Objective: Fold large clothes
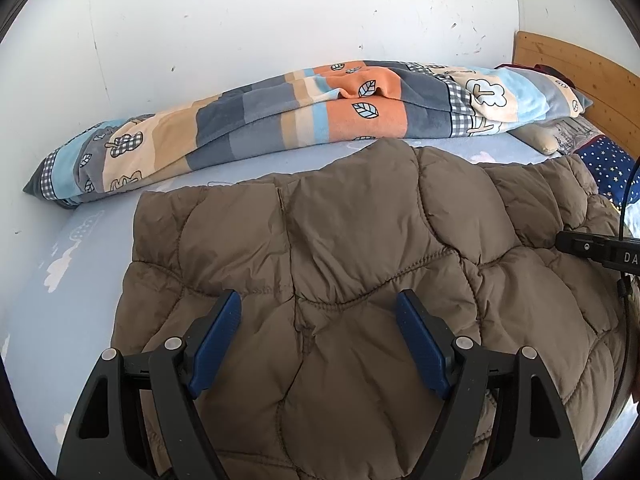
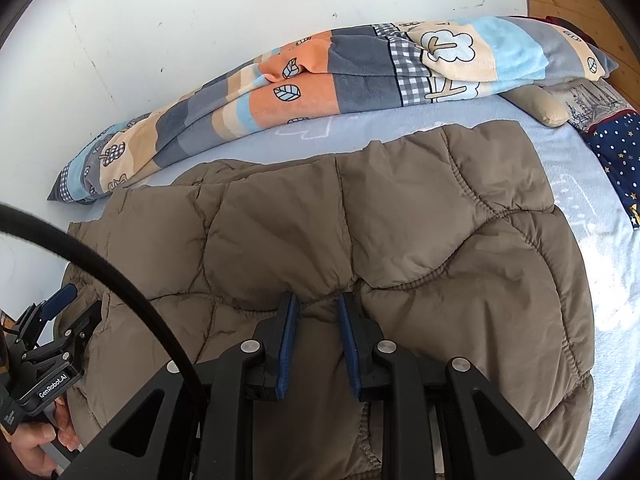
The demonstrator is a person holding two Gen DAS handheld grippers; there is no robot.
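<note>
Lying flat on the bed (image 1: 60, 280), the brown quilted jacket (image 1: 360, 240) runs its long axis from nine to three o'clock. The right tongs (image 2: 318, 312) sit nearer, narrowed around a fabric ridge at twelve, seemingly pinching it, though contact is unclear. The left tongs (image 1: 318, 312) hover spread wide, empty. Beyond lie a patchwork blanket (image 1: 280, 116), a starry pillow (image 1: 608, 164), and the white wall (image 1: 240, 12).

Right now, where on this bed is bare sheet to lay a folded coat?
Free: light blue sheet right of the brown quilted coat, and the narrow strip below the patchwork blanket. Crowded: the starry navy pillow at the headboard end.
</note>
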